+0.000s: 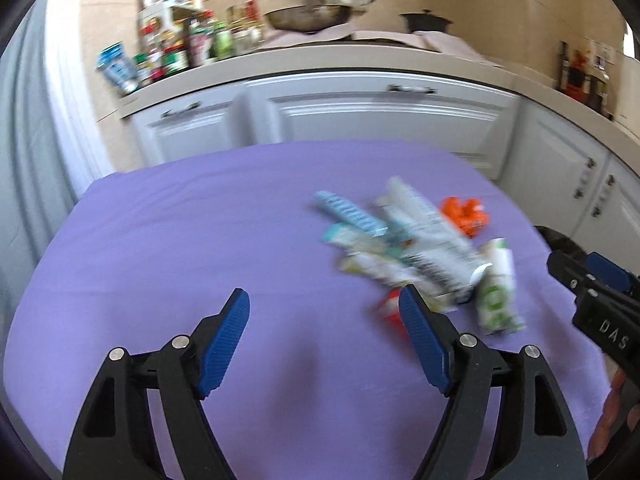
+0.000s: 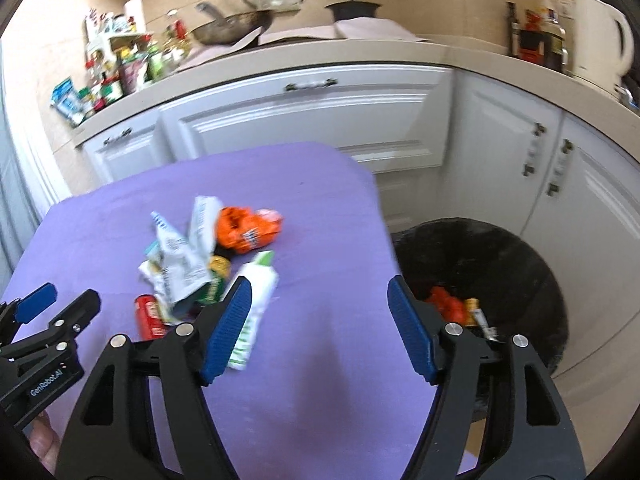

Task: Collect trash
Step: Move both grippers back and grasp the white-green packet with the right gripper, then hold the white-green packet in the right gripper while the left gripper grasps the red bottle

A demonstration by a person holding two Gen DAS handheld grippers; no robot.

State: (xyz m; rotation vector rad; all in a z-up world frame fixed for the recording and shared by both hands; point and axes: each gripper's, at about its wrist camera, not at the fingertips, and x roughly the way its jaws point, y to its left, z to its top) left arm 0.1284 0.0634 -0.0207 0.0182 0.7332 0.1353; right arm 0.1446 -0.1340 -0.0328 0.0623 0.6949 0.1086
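Note:
A pile of wrappers [image 1: 404,244] lies on the purple tablecloth [image 1: 180,240]; it also shows in the right wrist view [image 2: 184,256]. An orange crumpled packet [image 2: 246,228] lies at the pile's far side, a white-green tube [image 2: 254,304] and a red packet [image 2: 149,316] at its near side. My left gripper [image 1: 324,304] is open and empty, just left of the pile. My right gripper [image 2: 318,292] is open and empty above the cloth's right edge, next to the tube. A black trash bin [image 2: 500,264] stands right of the table with some trash [image 2: 452,306] inside.
White kitchen cabinets [image 2: 304,120] stand behind the table. The counter holds bottles and jars [image 2: 116,72], a pan [image 2: 228,28], a pot [image 2: 352,8] and a white kettle [image 2: 600,44]. The other gripper shows at the right edge [image 1: 592,292] and at the left edge [image 2: 44,320].

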